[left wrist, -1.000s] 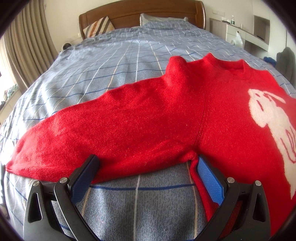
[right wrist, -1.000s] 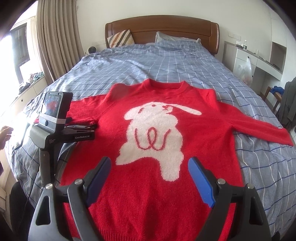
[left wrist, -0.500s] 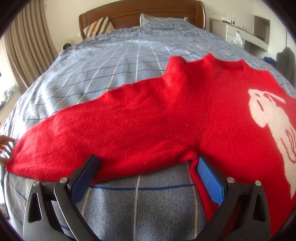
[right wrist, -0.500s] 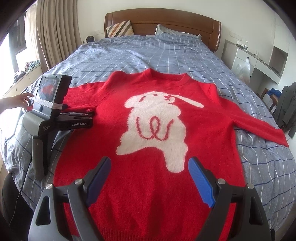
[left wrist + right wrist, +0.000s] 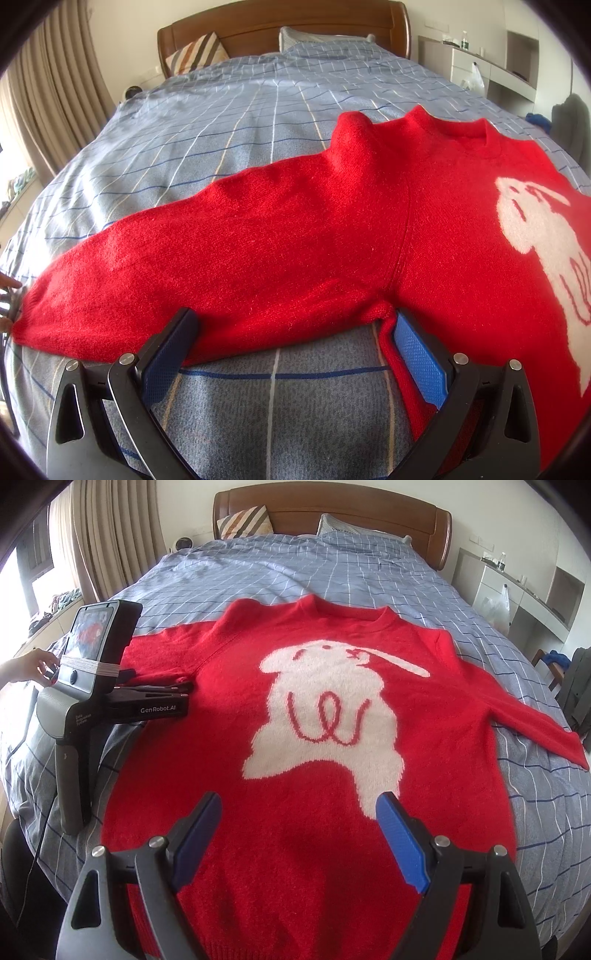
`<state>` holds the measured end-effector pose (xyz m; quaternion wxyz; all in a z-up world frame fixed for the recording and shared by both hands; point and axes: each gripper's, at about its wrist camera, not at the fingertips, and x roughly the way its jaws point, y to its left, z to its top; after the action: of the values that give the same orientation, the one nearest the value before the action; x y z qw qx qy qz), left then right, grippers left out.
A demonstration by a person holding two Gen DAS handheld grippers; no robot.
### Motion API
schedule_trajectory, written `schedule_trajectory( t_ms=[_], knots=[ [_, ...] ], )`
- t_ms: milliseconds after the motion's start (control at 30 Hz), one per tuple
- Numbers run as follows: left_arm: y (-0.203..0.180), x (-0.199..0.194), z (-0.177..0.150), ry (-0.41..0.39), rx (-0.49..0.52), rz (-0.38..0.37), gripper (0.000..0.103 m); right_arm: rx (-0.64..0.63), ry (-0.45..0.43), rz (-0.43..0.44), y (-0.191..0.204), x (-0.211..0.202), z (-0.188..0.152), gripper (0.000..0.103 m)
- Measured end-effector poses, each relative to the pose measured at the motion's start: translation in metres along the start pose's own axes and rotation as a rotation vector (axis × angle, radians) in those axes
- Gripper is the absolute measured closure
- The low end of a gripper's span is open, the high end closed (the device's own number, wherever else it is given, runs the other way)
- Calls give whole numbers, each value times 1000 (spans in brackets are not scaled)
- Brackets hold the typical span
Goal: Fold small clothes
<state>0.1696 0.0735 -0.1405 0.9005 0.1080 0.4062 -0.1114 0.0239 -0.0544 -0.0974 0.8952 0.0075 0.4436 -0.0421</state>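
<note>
- Nearest the right wrist camera, the right gripper hung above the lower body of the red sweater, its jaws spread wide and holding nothing.
- The left gripper stood propped on the bed by the sweater's underarm, jaws also wide: the left pad overlapped the sleeve's lower edge, the right pad lay against the side seam, and nothing was pinched.
- A person's hand was at the cuff end of that sleeve, beside the propped tool.
- The sweater lay face up and fully spread on the checked bedspread, white rabbit uppermost, both sleeves stretched outward.
- Judged from this, folding had not begun; the step looked like smoothing and lining up.
- The next move likely called for pinching a sleeve near its cuff and carrying it across the chest.
</note>
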Motion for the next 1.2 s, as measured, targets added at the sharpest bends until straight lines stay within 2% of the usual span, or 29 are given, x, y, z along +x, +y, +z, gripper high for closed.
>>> schedule_trajectory(
  t_ms=[500,1000,1200],
  knots=[
    [0,0,0,0,0,0,0,-8,-25,-6,3,-6,5,18],
    [0,0,0,1,-1,-1,0,43,-32,72,10,-5,6,18],
    [0,0,0,1,-1,-1,0,17,-88,70,17,-23,8,18]
  ],
)
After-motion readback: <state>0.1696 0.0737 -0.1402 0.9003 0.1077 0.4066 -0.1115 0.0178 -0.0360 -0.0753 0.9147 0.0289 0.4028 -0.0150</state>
